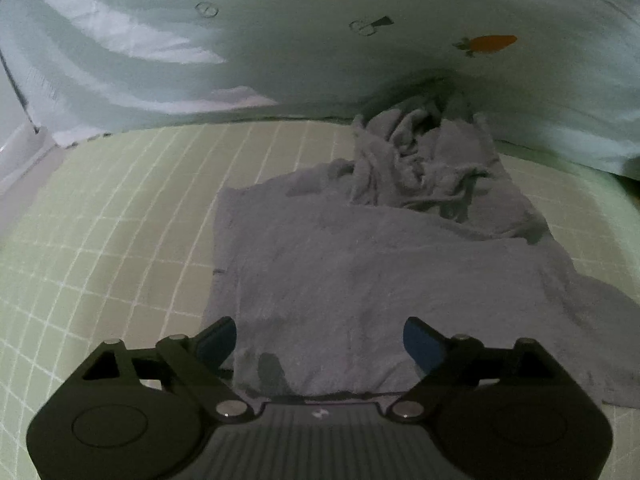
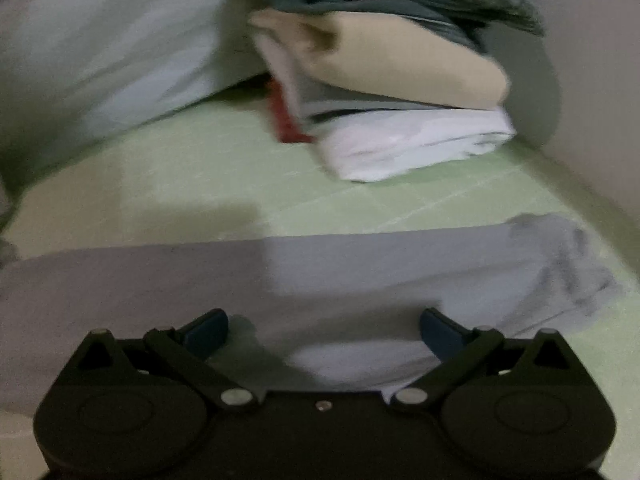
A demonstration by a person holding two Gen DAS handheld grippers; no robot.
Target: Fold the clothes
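A grey garment (image 1: 360, 264) lies on the green checked bed sheet (image 1: 120, 220). Its near part is spread flat and its far part is bunched in a crumpled heap (image 1: 424, 164). My left gripper (image 1: 320, 340) is open and empty, hovering over the garment's near edge. In the right wrist view the same grey garment (image 2: 320, 280) stretches across the sheet (image 2: 240, 176), with a wrinkled end at the right (image 2: 560, 264). My right gripper (image 2: 324, 332) is open and empty just above it.
A pale blue quilt with carrot prints (image 1: 320, 48) lies along the far side of the bed. A stack of folded clothes (image 2: 400, 92), white at the bottom, beige and dark green above, stands at the far right beside a wall (image 2: 592, 80).
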